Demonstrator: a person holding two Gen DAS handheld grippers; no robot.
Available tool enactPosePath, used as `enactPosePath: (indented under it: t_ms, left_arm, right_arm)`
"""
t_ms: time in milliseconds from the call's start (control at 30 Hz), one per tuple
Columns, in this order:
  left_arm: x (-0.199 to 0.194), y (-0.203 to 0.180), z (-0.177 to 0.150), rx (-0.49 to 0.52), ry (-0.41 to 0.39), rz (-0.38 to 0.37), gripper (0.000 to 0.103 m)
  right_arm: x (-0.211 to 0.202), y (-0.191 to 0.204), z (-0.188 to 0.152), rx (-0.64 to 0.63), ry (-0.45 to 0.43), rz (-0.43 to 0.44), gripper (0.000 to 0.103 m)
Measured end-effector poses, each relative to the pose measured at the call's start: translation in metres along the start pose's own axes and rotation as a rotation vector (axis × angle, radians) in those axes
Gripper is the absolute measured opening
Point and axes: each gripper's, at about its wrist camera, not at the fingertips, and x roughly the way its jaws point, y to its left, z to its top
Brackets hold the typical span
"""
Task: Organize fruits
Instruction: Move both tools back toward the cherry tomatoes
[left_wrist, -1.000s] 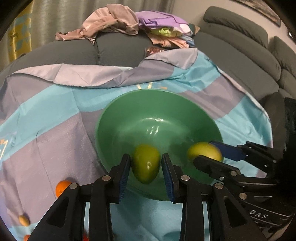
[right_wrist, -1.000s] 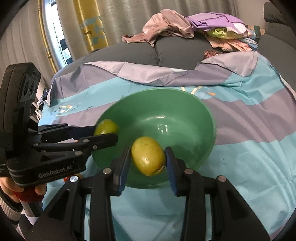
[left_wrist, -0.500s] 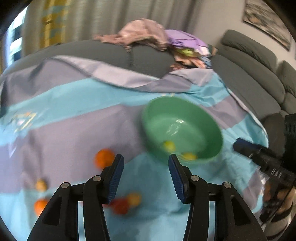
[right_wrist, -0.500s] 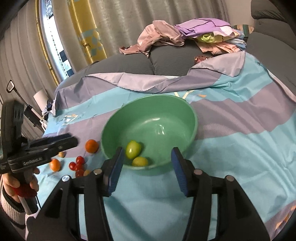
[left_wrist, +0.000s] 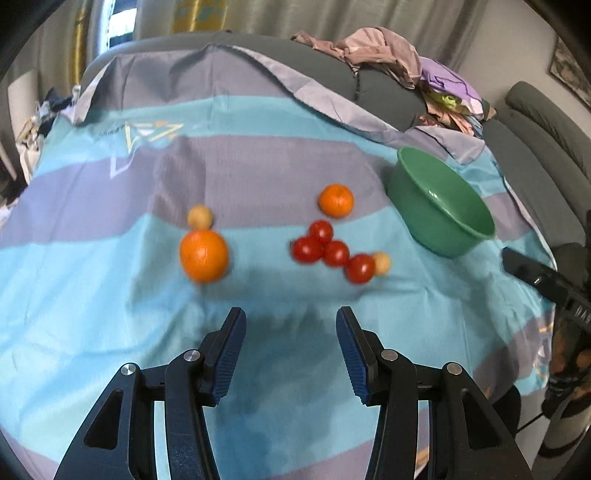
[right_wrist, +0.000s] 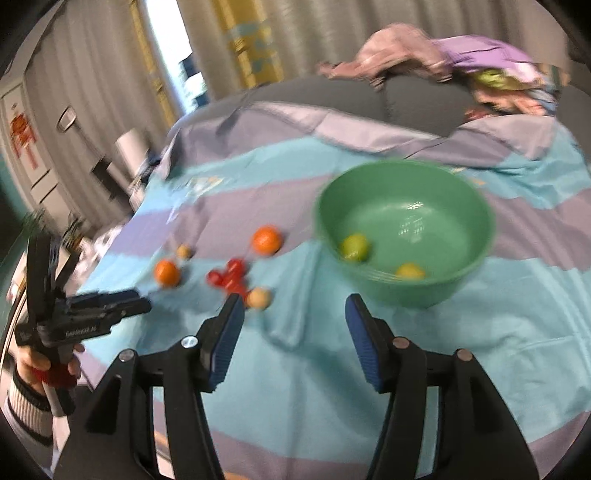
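A green bowl (left_wrist: 441, 206) (right_wrist: 406, 229) stands on the striped cloth and holds a green fruit (right_wrist: 354, 246) and a yellow fruit (right_wrist: 409, 271). Left of it lie a large orange (left_wrist: 204, 254), a smaller orange (left_wrist: 335, 200), several red tomatoes (left_wrist: 325, 249) and two small tan fruits (left_wrist: 200, 217) (left_wrist: 381, 263). My left gripper (left_wrist: 291, 354) is open and empty, above the cloth in front of the tomatoes. My right gripper (right_wrist: 295, 339) is open and empty, in front of the bowl. The left gripper also shows in the right wrist view (right_wrist: 110, 301).
The blue and purple cloth (left_wrist: 110, 295) covers a grey sofa. A pile of clothes (left_wrist: 399, 62) lies behind the bowl. Sofa cushions (left_wrist: 546, 122) are at the right. Curtains and a window (right_wrist: 173, 66) stand beyond the far left edge.
Both grippers have opened, dropped their green and yellow fruits into the bowl and pulled back. The left gripper has swung left, toward the loose fruit on the cloth.
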Motion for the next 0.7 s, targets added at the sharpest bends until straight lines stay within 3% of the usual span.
enactPosePath:
  t_ms: [400, 700]
  left_arm:
    - [0.002, 0.014, -0.013, -0.011, -0.013, -0.076, 0.050]
    - [0.019, 0.010, 0.012, 0.039, -0.031, -0.090, 0.050]
  right_arm:
    - [0.047, 0.037, -0.010, 0.004, 0.109, 0.111, 0.055]
    - [0.088, 0.040, -0.004, 0.063, 0.167, 0.163, 0.042]
